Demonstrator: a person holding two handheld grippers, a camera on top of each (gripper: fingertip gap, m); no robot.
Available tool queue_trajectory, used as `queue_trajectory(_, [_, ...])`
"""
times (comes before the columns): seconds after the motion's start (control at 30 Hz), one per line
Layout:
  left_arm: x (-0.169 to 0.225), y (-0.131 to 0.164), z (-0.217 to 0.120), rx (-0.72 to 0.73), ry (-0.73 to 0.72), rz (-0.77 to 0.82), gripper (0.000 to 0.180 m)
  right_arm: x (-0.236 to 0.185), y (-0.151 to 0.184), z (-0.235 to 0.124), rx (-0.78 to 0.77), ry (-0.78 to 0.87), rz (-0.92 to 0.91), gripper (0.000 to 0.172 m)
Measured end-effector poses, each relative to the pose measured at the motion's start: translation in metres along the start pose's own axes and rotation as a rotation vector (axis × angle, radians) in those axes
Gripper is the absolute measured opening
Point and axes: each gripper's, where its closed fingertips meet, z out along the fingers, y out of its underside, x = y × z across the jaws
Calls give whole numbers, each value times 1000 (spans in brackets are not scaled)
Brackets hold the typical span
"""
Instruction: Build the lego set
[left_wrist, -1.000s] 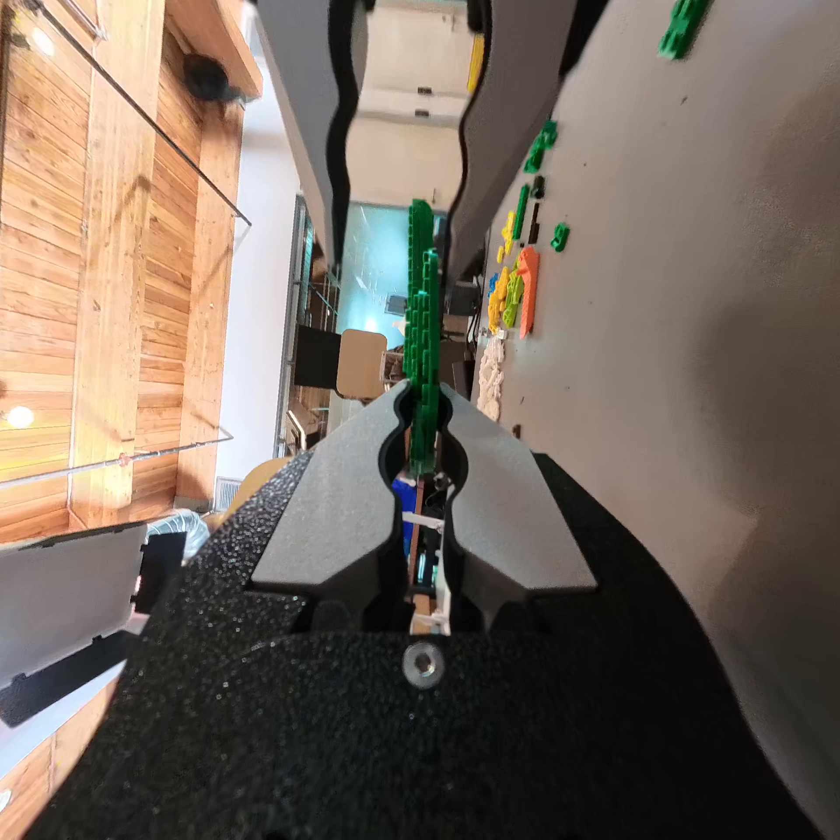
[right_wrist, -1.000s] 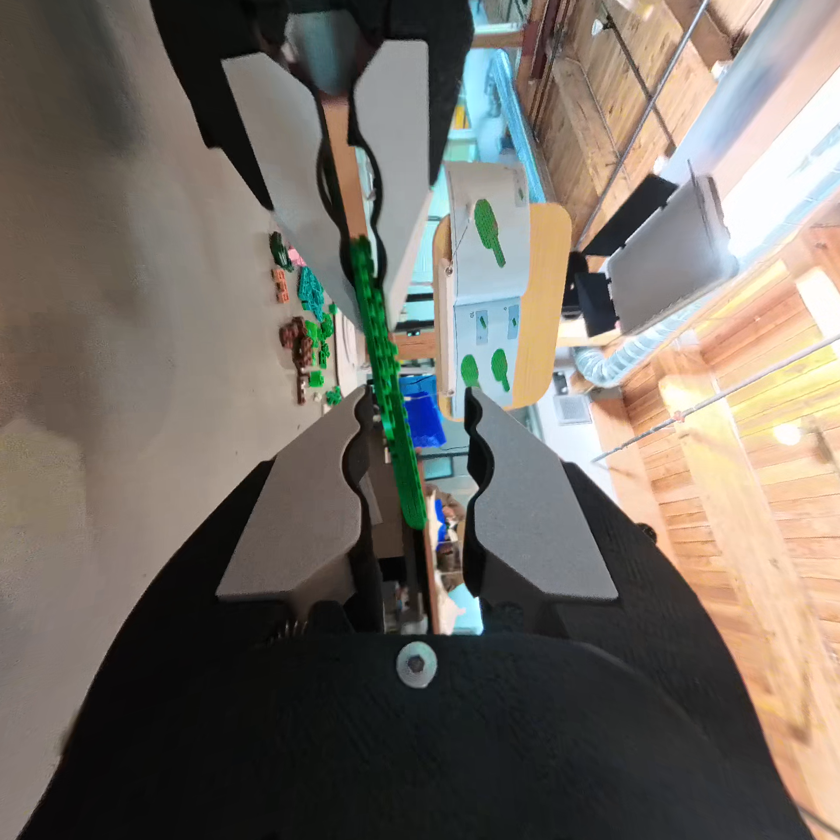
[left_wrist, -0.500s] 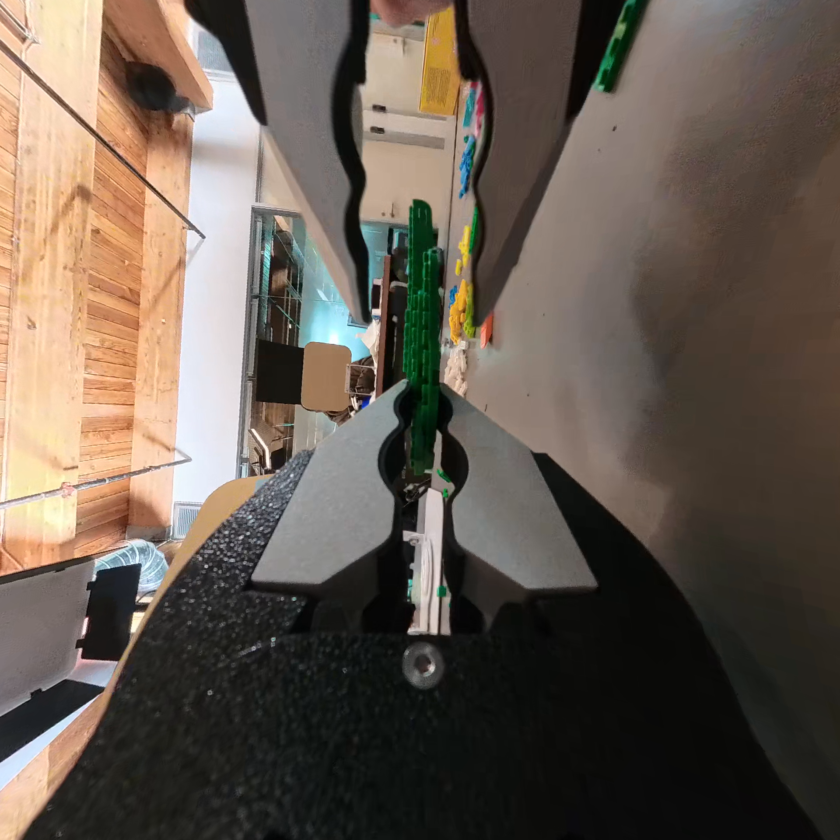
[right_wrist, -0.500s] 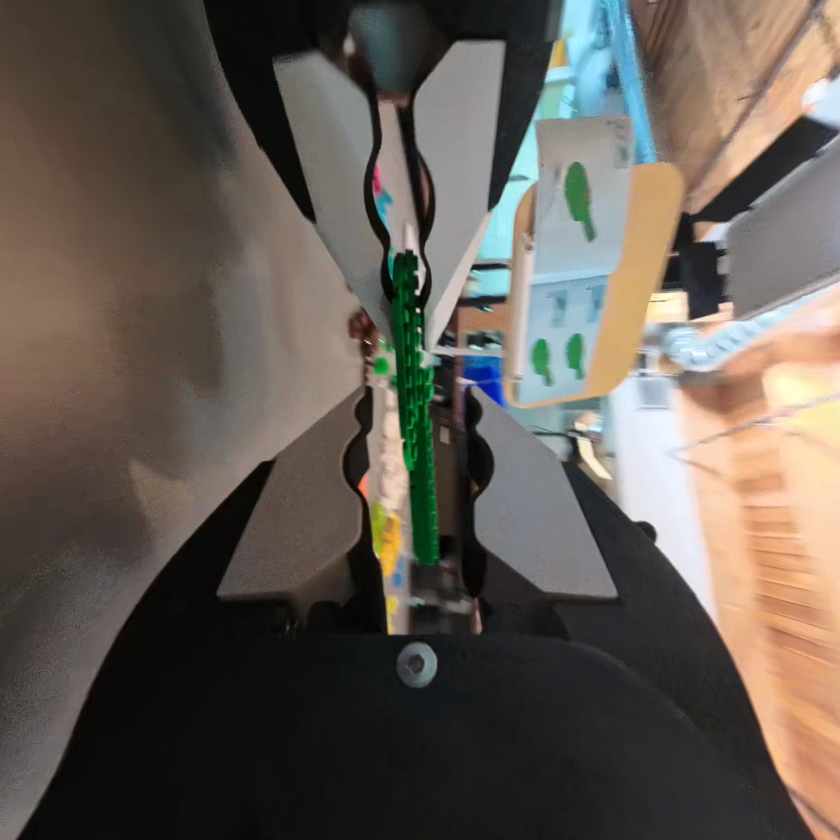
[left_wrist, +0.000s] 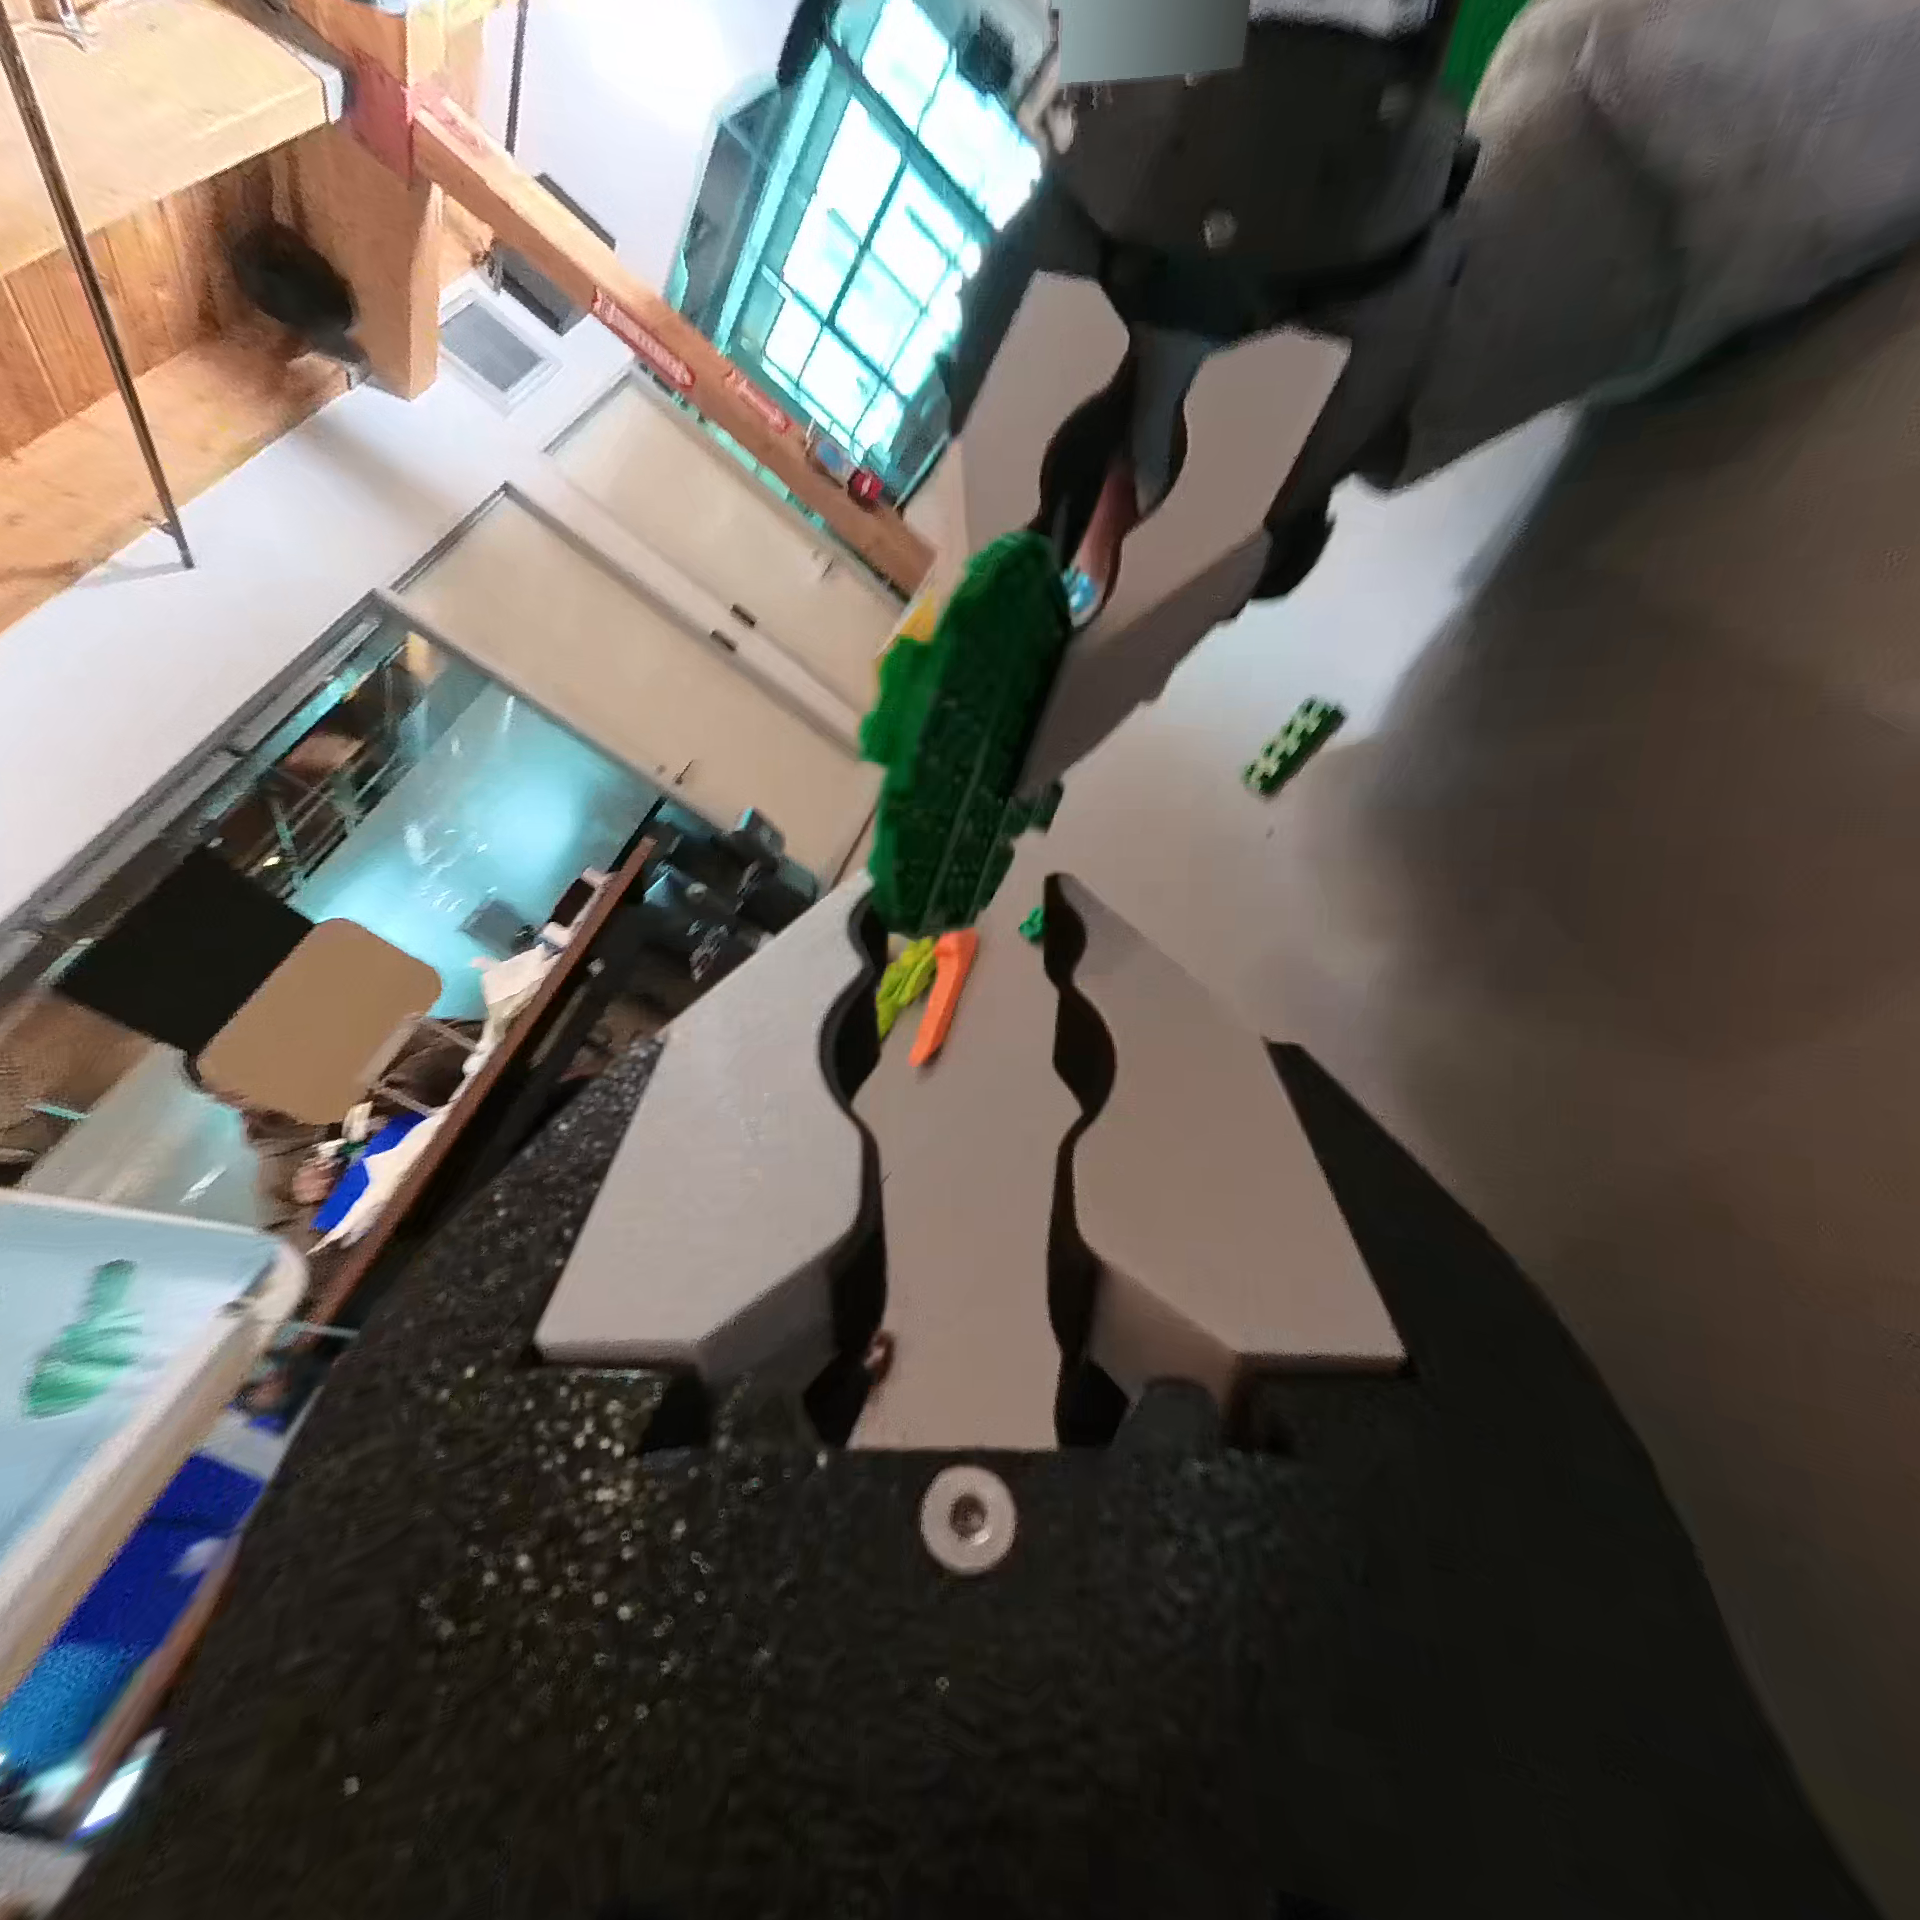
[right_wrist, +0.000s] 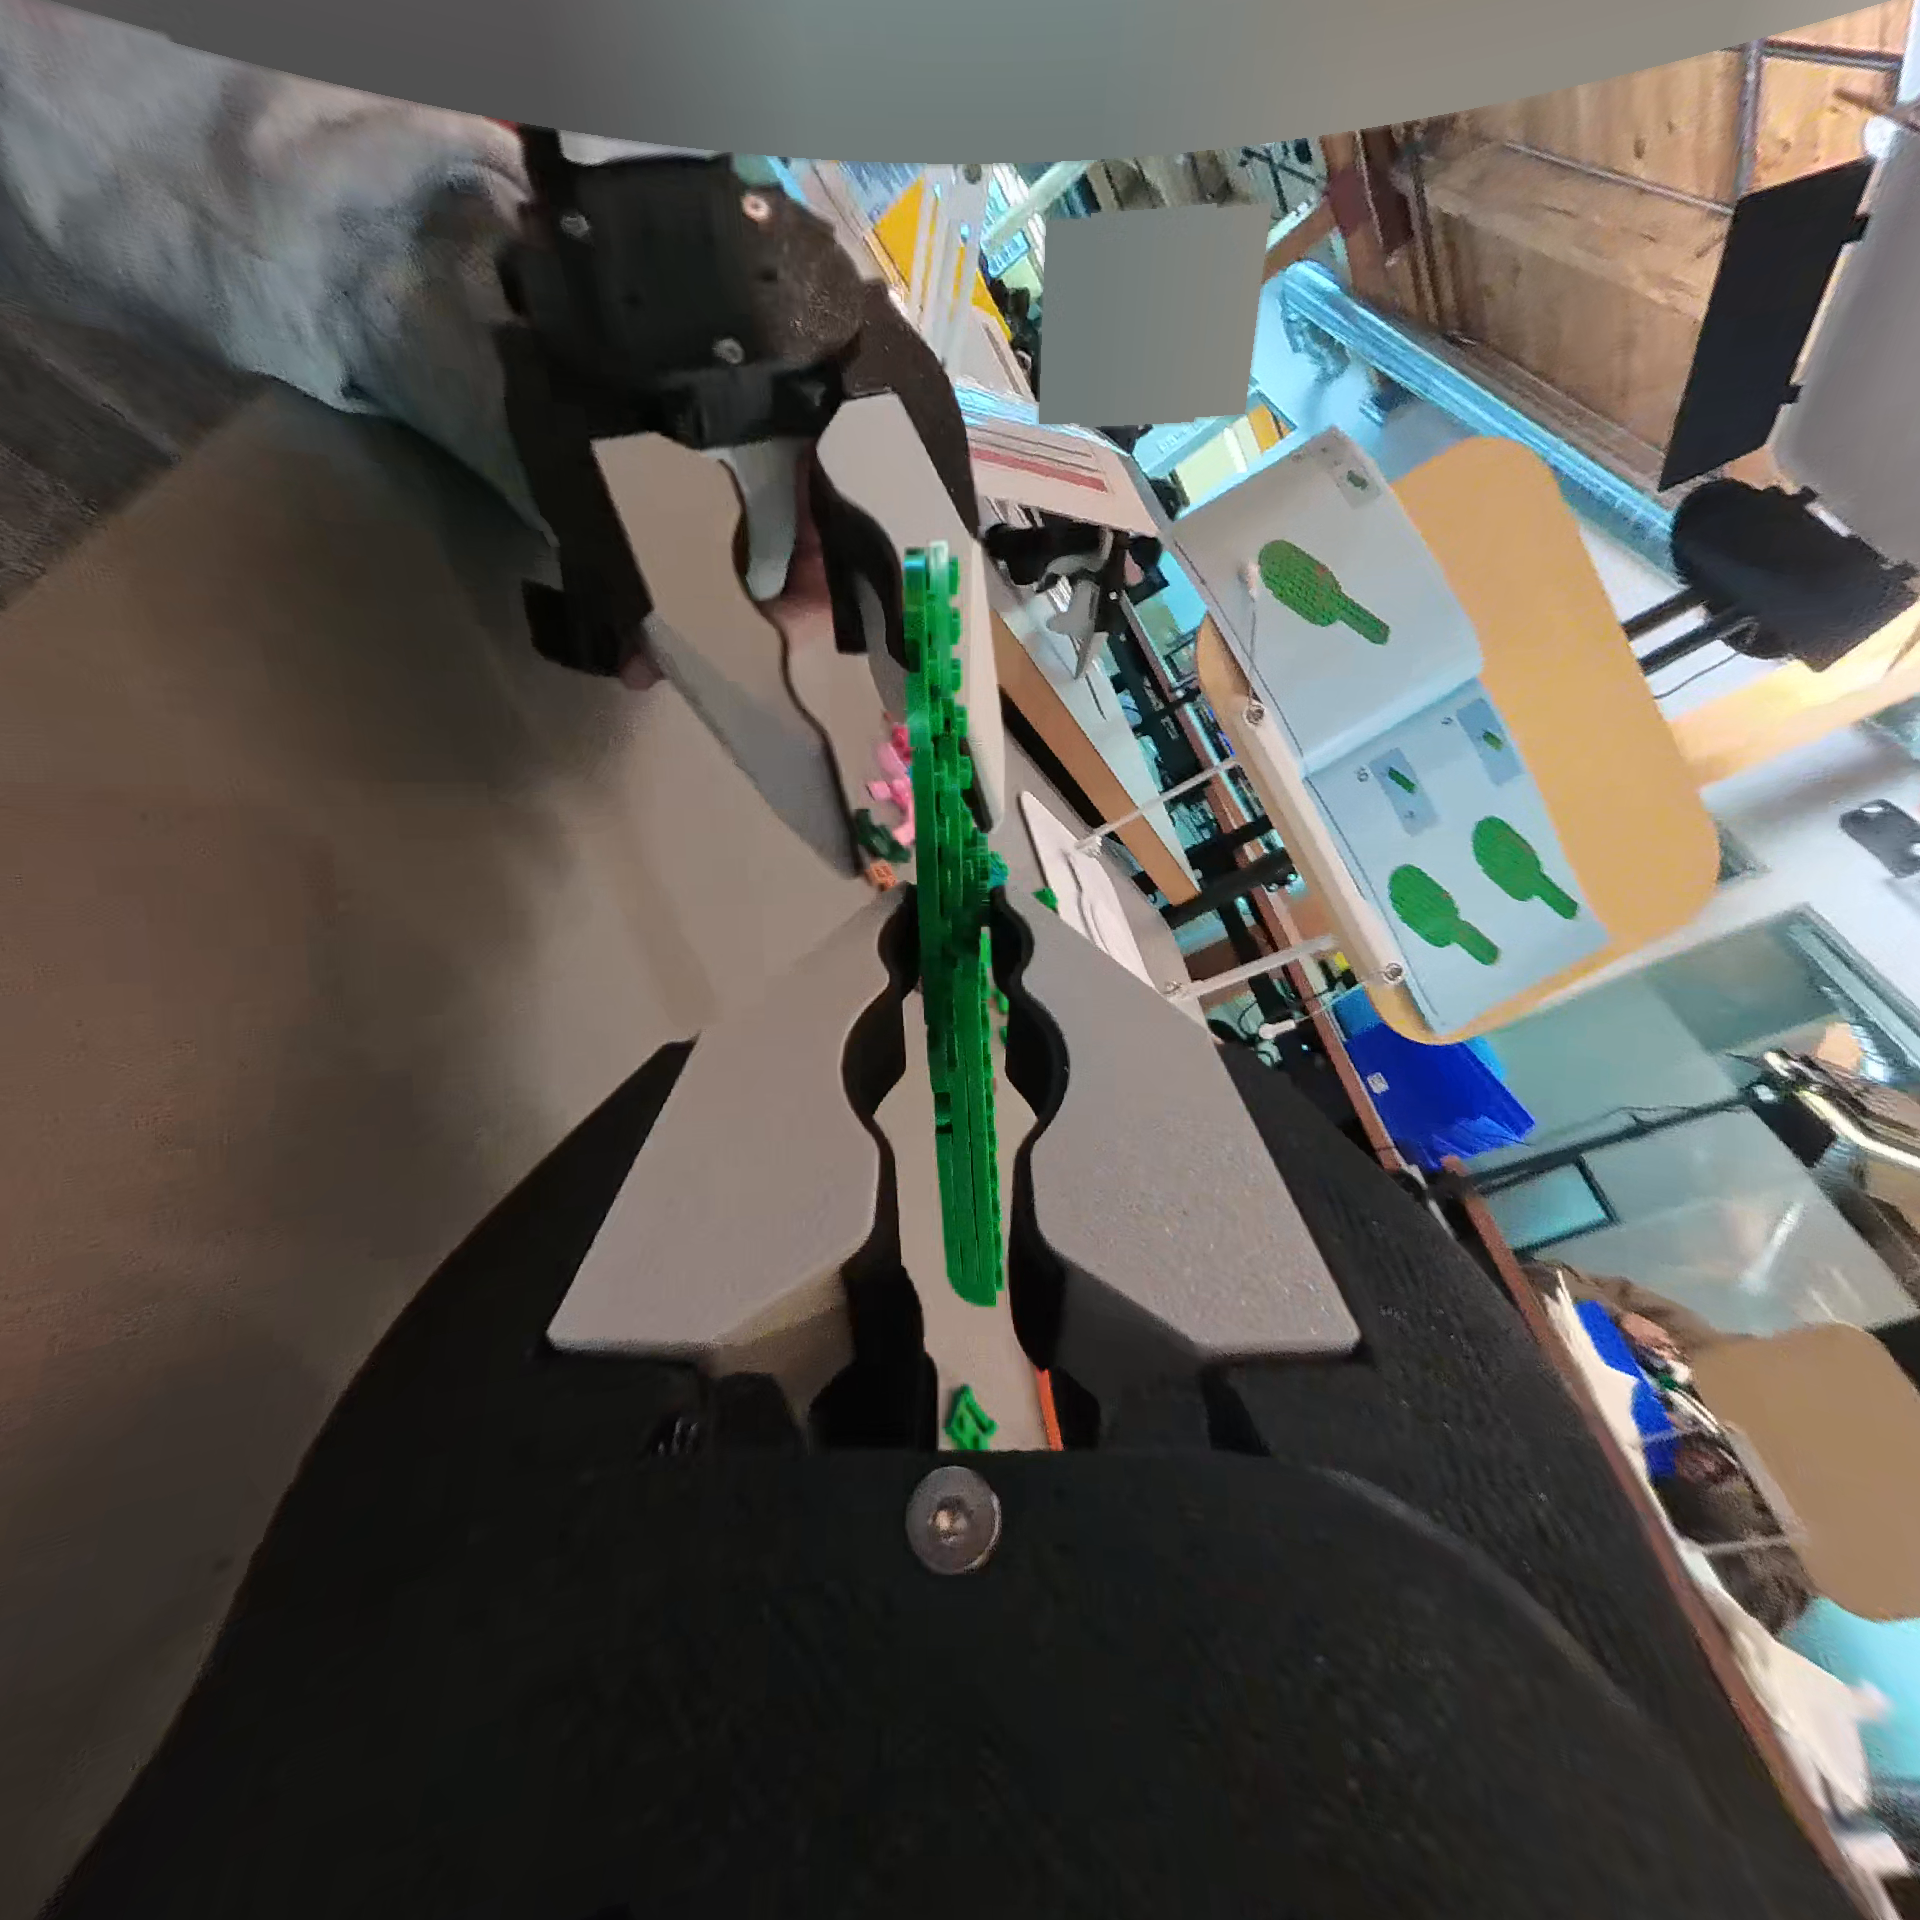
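Note:
A flat green brick build shaped like a leaf (right_wrist: 951, 1039) stands edge-on between the fingers of my right gripper (right_wrist: 956, 920), and both pads press on it. My left gripper (left_wrist: 956, 894) is open with nothing between its pads, only table behind the gap. In the left wrist view the green build (left_wrist: 966, 727) hangs from the right gripper's fingers (left_wrist: 1195, 582), its lower end just beyond my left fingertip (left_wrist: 831, 935). In the right wrist view the left gripper's fingers (right_wrist: 727, 665) stand apart, with the build's far end beside one of them.
The grey table (left_wrist: 1558, 935) carries an orange piece (left_wrist: 940, 997), lime pieces (left_wrist: 899, 987), a small green plate (left_wrist: 1294, 743) and pink bricks (right_wrist: 894, 779). A booklet (right_wrist: 1403, 748) with green leaf pictures stands on a holder, and a blue bin (right_wrist: 1434, 1091) sits below it. Only a small space, under 4 cm, lies between the two pairs of fingers.
My left gripper opened and let go of the green build. My right gripper, open around it before, closed on it. Both grippers tilted.

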Motion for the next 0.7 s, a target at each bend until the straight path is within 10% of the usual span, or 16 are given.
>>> queue_trajectory(0.23, [2, -7, -3, 45, 38, -47, 7, -3, 5, 2, -23, -13, 5, 11])
queue_trajectory(0.43, [-14, 28, 2, -252, -152, 340, 6, 6, 38, -6, -190, 15, 5, 38])
queue_trajectory(0.7, [-1, 33, 8, -309, -129, 547, 5, -16, 94, -67, -419, -261, 711, 40])
